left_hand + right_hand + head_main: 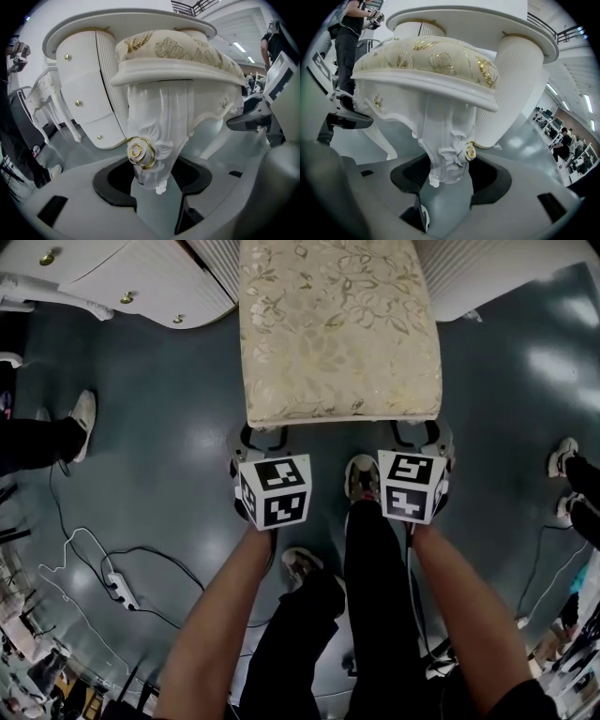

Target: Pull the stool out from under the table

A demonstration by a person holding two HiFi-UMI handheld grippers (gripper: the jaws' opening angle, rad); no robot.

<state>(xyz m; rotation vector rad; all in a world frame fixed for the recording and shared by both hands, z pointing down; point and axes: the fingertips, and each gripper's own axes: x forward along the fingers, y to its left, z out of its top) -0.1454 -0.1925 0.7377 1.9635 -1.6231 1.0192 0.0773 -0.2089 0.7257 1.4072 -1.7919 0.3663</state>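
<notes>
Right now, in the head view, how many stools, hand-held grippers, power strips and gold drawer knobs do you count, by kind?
Stool: 1
Hand-held gripper: 2, the left hand-held gripper and the right hand-held gripper
Power strip: 1
Gold knob: 3
Total: 7

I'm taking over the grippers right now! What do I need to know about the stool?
Left gripper: shut on the near-left leg of the stool.
Right gripper: shut on the near-right leg.
The stool stands on the floor, far end at the dressing table.
Done: both near legs gripped.
Left to do: pull it straight back toward you, probably both grippers together, until clear of the table.
</notes>
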